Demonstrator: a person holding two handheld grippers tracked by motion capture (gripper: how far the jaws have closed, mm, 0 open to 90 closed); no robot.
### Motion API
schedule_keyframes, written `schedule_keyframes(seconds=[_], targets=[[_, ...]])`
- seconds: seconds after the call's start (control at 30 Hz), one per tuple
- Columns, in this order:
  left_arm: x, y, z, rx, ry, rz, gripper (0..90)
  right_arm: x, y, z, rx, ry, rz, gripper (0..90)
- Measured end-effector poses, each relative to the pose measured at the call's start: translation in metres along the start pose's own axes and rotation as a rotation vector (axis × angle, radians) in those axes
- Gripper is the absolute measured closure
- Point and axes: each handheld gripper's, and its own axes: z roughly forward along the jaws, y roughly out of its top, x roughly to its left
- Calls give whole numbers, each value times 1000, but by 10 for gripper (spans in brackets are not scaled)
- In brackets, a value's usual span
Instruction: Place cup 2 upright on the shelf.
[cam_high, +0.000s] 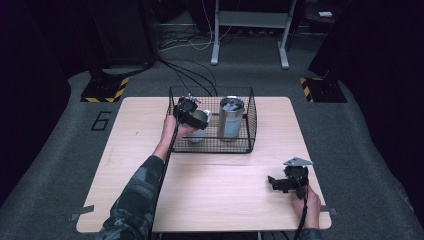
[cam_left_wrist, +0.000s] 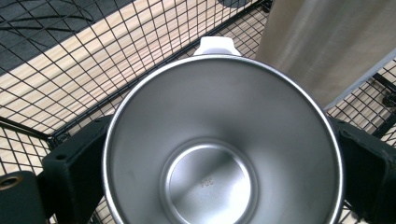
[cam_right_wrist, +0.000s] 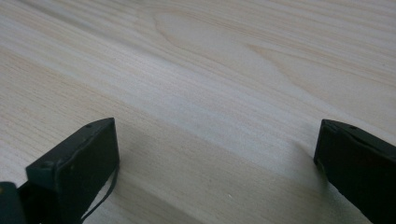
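A black wire basket (cam_high: 215, 149) stands at the back middle of the wooden table (cam_high: 220, 195). Inside it on the right a tall steel tumbler (cam_high: 231, 119) stands upright. My left gripper (cam_high: 191, 116) reaches into the basket's left half and is shut on a shiny steel cup (cam_high: 201, 121). In the left gripper view the open cup (cam_left_wrist: 224, 140) sits between both jaws, a white tab at its far rim, with the tumbler (cam_left_wrist: 327, 42) just beyond. My right gripper (cam_high: 280, 184) hovers low over the table's near right, open, with bare wood (cam_right_wrist: 210, 70) between its jaws.
Basket mesh (cam_left_wrist: 70, 56) surrounds the cup on the left and below. Cables run from the basket back across the grey floor. A metal stand (cam_high: 250, 30) is behind the table, and hazard-striped bases (cam_high: 105, 90) flank its far corners.
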Motion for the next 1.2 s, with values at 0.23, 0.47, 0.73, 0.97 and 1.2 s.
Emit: schedule_keyframes(seconds=[0.23,0.47,0.73,0.97,1.2], targets=[[1,-2,4,14,-1,-15,55,0,0,0,0,0,0,0],[1,-3,6,24,-7,-13,54,0,0,0,0,0,0,0],[1,-4,7,12,-12,-26,53,0,0,0,0,0,0,0],[1,-9,5,6,6,-34,50,0,0,0,0,0,0,0],[-3,-5,-8,-50,32,-23,28,0,0,0,1,-1,0,0]])
